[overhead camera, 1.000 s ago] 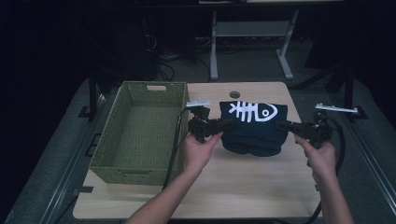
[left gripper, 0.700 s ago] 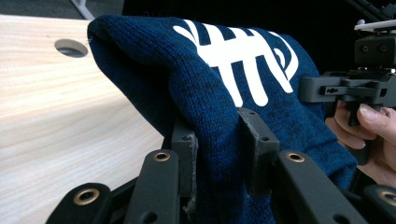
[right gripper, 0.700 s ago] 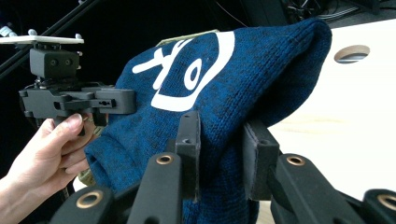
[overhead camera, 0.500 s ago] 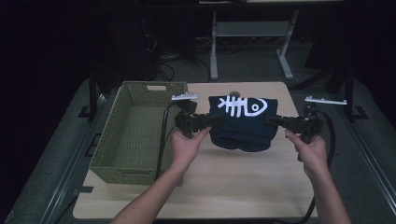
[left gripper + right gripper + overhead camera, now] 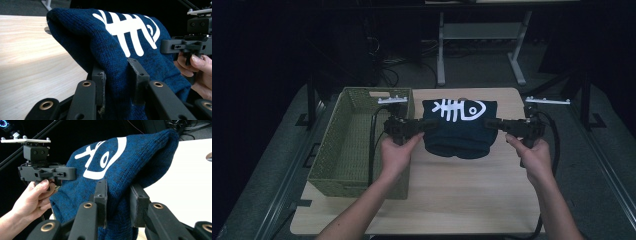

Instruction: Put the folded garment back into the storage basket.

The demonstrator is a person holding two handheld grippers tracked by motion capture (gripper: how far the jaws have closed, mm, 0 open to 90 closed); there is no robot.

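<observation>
Now the dark blue knitted beanie with a white fishbone print [image 5: 459, 127] hangs stretched above the pale wooden table [image 5: 462, 200], between both tongs; left gripper [image 5: 421, 127] clamps its nine-o'clock edge; right gripper [image 5: 493, 125] clamps its three-o'clock edge.

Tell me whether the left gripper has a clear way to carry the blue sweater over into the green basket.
Probably yes: the left gripper sits right beside the basket, whose top is open. But the right gripper also clamps the sweater.
</observation>
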